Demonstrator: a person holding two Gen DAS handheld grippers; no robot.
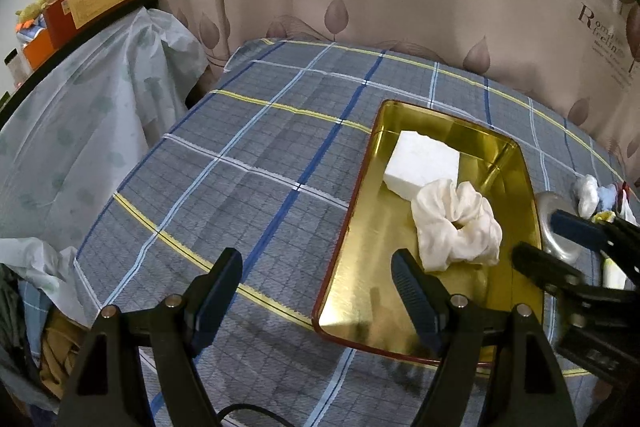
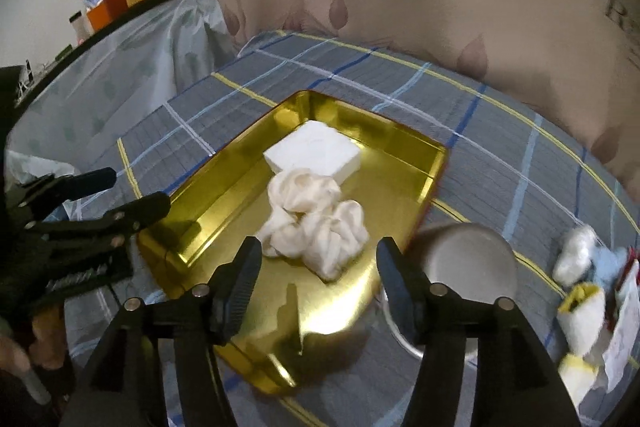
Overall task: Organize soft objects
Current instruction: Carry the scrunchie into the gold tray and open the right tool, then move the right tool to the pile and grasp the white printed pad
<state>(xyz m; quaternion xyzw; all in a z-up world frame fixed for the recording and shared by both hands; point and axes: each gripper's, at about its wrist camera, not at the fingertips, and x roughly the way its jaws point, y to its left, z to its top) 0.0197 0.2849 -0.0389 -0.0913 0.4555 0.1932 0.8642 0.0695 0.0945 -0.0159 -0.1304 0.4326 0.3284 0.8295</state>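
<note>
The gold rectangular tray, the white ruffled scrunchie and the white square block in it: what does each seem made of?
Gold rectangular tray: probably polished metal; its walls mirror the contents.
White ruffled scrunchie: soft, slightly glossy fabric, gathered in folds.
White square block: matte, sharp-edged; possibly foam or sponge, unclear.

A gold tray (image 1: pixel 352 267) sits on the plaid cloth (image 1: pixel 240 167) — inside it a cream scrunchie (image 1: pixel 456 227) touches a white block (image 1: pixel 420 163) toward the tray's far end.
</note>
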